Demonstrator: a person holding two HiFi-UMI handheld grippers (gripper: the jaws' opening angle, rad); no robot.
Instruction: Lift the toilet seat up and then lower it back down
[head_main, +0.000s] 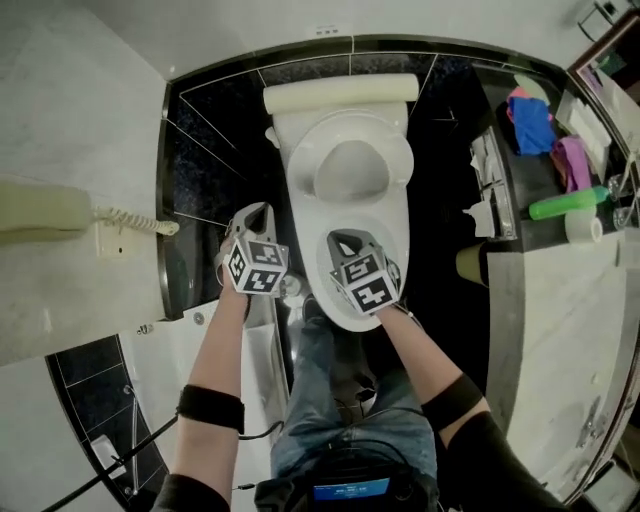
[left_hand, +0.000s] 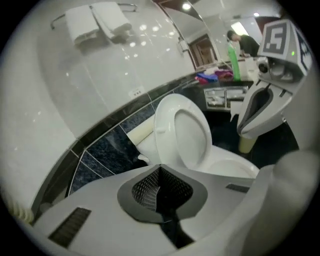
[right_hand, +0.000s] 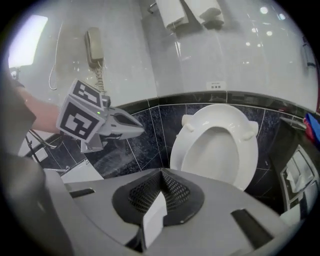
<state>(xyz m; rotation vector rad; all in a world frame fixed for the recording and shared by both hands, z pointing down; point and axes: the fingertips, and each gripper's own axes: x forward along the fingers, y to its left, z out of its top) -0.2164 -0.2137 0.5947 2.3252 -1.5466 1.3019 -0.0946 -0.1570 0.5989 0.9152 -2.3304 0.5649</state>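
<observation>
Far left: wall phone (head_main: 45, 210) on the pale tile, coiled cord hanging off it.

Left gripper (head_main: 258, 212): jaws closed, pads meeting, nothing between them. It hangs just left of the toilet bowl (head_main: 402, 245) and isn't touching it, angled down.

Centre: toilet seat (head_main: 350, 165) is up. It stands upright against the cistern (head_main: 340, 95), and my right gripper view shows the underside with both bumpers. Neither gripper is on it.

Right gripper (head_main: 341, 238): I read the jaws as closed too, empty, hovering over the front of the bowl rim. It's near the left gripper, and each shows in the other's view.

Right: dark counter (head_main: 520, 235) with a blue cloth (head_main: 530, 125), a green bottle (head_main: 565, 205) lying on its side and a toilet roll (head_main: 582, 228) just beside it.
</observation>
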